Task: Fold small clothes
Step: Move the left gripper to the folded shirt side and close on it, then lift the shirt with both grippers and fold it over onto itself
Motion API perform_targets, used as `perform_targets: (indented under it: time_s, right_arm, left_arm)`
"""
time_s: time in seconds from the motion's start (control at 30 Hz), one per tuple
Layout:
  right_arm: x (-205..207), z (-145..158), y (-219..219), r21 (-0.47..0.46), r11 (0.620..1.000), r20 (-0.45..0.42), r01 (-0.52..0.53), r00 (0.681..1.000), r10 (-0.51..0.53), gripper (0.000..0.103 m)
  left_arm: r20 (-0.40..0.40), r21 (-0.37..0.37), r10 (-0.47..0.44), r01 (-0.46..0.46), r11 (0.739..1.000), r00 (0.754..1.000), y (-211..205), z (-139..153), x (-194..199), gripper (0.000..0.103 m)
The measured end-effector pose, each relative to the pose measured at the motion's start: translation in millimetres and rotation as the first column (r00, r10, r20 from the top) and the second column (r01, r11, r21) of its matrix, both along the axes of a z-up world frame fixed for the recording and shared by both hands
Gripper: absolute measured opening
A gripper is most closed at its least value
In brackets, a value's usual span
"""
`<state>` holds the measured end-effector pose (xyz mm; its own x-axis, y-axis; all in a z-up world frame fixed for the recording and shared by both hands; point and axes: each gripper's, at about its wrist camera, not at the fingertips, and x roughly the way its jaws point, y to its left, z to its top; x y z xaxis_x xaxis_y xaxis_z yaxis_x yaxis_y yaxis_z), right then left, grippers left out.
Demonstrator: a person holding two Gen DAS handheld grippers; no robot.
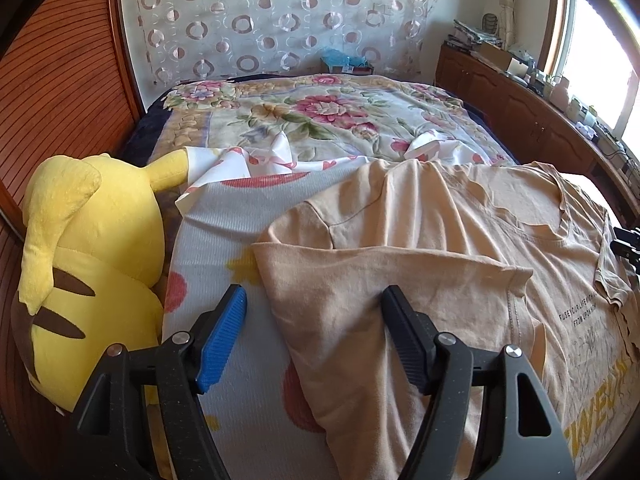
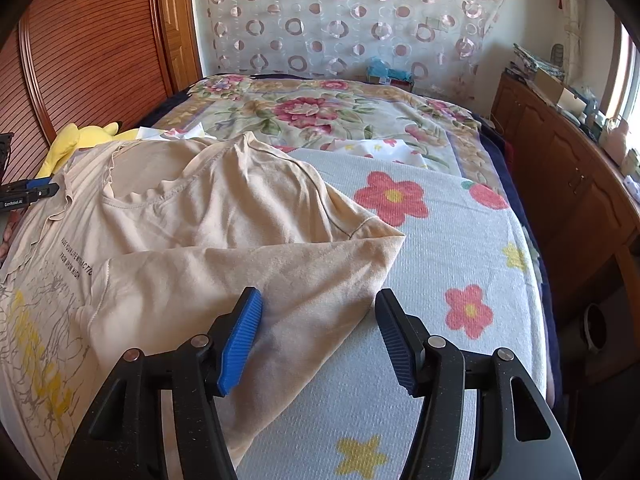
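One beige T-shirt [image 1: 460, 240] lies spread on a bed [image 2: 460, 380], on top of a pale towel-like cover [image 2: 448, 240] printed with red flowers and yellow stars. Both of its side portions, sleeves included, are folded inward over the chest, so two folded flaps show, one in each wrist view. On the chest, small dark print runs in two lines; parts of it read "YOUR LIFE" and "FROM UPON HIGH", the rest being too small or creased to make out. Below that sits a large cracked yellow graphic that cannot be read.

The left gripper [image 1: 312, 300] hovers at the shirt's left folded edge with its jaws spread; one finger is over the cover, the other over the cloth, and nothing is pinched between them. The right gripper [image 2: 318, 304] has its jaws spread in the same way above the right flap's corner, holding nothing. In the right wrist view the other gripper appears at the left edge, bearing a label that seems to read "GenRobot.AI".

One yellow plush toy [image 1: 88, 264] lies at the bed's left side, just beside the cover. Beyond lies one floral blanket [image 1: 320, 116], with a circle-patterned curtain [image 1: 280, 20] behind it and one long wooden cabinet [image 2: 568, 184] along the right wall.
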<state>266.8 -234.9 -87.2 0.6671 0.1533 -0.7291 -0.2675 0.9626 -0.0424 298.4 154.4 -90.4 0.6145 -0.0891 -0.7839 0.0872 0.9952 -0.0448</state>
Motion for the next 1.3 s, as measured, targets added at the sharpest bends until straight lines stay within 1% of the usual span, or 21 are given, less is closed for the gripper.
perform_targets:
  time_s: [0.07,0.17,0.27,0.33,0.5,0.57,0.87,0.9,0.93,0.97,1.0,1.03,1.07,1.1,1.13,1.17,1.2,1.23,1.3]
  right_arm:
    - [0,0,0,0.003,1.000,-0.001,0.002,1.000,-0.002,0.062]
    - [1,0,-2,0.008,1.000,-0.004,0.005,1.000,-0.005,0.067]
    - [1,-1,-2,0.011,1.000,-0.007,0.002,1.000,-0.001,0.070]
    - [1,0,-3,0.010,1.000,-0.007,0.005,1.000,-0.005,0.070]
    - [10,1,-8,0.017,0.999,-0.012,0.030,0.999,-0.030,0.070]
    - [16,2,-8,0.015,0.999,-0.019,0.029,0.999,-0.028,0.070]
    - [34,3,-6,0.006,1.000,-0.028,0.031,0.999,-0.031,0.070]
    - [34,2,-5,0.007,0.999,-0.027,0.033,0.999,-0.032,0.070]
    - [33,2,-5,0.007,0.999,-0.025,0.033,0.999,-0.033,0.070]
    - [33,1,-4,0.006,0.999,-0.022,0.032,0.999,-0.032,0.070]
    - [32,0,-4,0.004,1.000,-0.020,0.028,0.999,-0.028,0.070]
    - [31,0,-3,0.004,1.000,-0.018,0.023,1.000,-0.023,0.068]
    - [29,0,-2,0.008,1.000,-0.016,0.008,1.000,-0.008,0.061]
    - [29,1,-2,0.010,1.000,-0.014,-0.014,1.000,0.014,0.046]
    - [27,1,1,0.010,0.999,-0.012,-0.045,0.999,0.045,0.038]
    - [25,2,4,0.006,0.997,-0.012,-0.072,0.997,0.072,0.024]
    - [24,2,7,0.004,0.996,-0.016,-0.092,0.996,0.092,0.013]
    - [23,3,10,0.001,0.994,-0.021,-0.111,0.994,0.111,0.011]
    - [21,4,12,-0.018,0.993,-0.021,-0.116,0.993,0.116,0.009]
  left_arm:
    - [-0.007,-0.003,-0.008,0.008,1.000,1.000,0,1,1,0.071]
    - [-0.016,-0.015,-0.019,0.019,1.000,1.000,2,1,3,0.071]
    - [-0.019,-0.047,-0.022,0.021,0.999,1.000,7,3,6,0.071]
    - [-0.017,-0.077,-0.020,0.019,0.997,1.000,13,4,8,0.068]
    - [-0.009,-0.118,-0.009,0.008,0.993,1.000,21,7,10,0.053]
    - [-0.013,-0.133,-0.006,0.005,0.991,1.000,24,7,13,0.052]
    - [-0.013,-0.129,-0.010,0.008,0.992,1.000,19,3,15,0.051]
    - [-0.012,-0.130,-0.013,0.011,0.991,1.000,19,3,15,0.049]
    - [-0.012,-0.131,-0.020,0.019,0.991,1.000,17,3,15,0.045]
    - [-0.013,-0.130,-0.027,0.025,0.991,1.000,15,3,15,0.035]
    - [-0.014,-0.129,-0.032,0.030,0.991,0.999,14,4,15,0.028]
    - [-0.015,-0.126,-0.037,0.035,0.991,0.999,12,4,15,0.025]
    - [-0.017,-0.121,-0.041,0.038,0.992,0.999,11,4,15,0.021]
    - [-0.017,-0.110,-0.043,0.041,0.993,0.999,8,5,15,0.016]
    - [-0.022,-0.108,-0.051,0.049,0.993,0.998,6,5,15,0.014]
    - [-0.025,-0.109,-0.057,0.054,0.993,0.998,5,5,14,0.010]
    - [-0.026,-0.108,-0.062,0.059,0.992,0.998,4,6,14,0.007]
    - [-0.019,-0.105,-0.066,0.064,0.992,0.998,2,8,12,0.006]
    - [0.008,-0.103,-0.066,0.067,0.992,0.998,-1,15,6,0.005]
